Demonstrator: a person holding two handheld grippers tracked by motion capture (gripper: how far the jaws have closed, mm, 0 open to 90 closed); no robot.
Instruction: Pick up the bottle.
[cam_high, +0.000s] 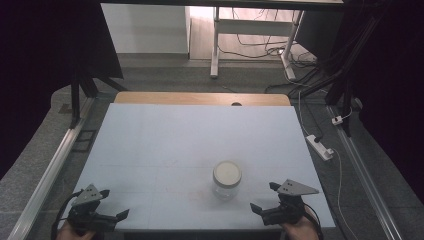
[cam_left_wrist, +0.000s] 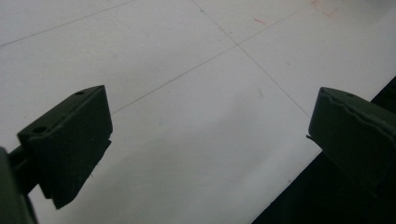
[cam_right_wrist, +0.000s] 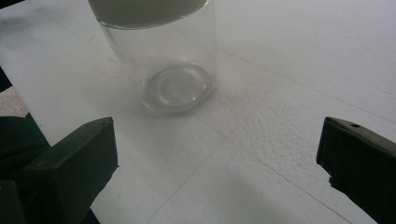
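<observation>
A clear glass jar with a white lid stands upright on the white table board, near its front edge and right of centre. My right gripper rests at the front right, a short way to the right of the jar, its jaws wide apart and empty. The right gripper view has the jar ahead of the open right gripper, apart from both jaws. At the front left corner my left gripper is open and holds nothing. The left gripper hangs over bare board beside the table's edge.
A wooden strip with a dark hole runs along the board's far side. Metal rails flank the table. On the floor to the right lie a power strip and cables. White desk legs stand farther back.
</observation>
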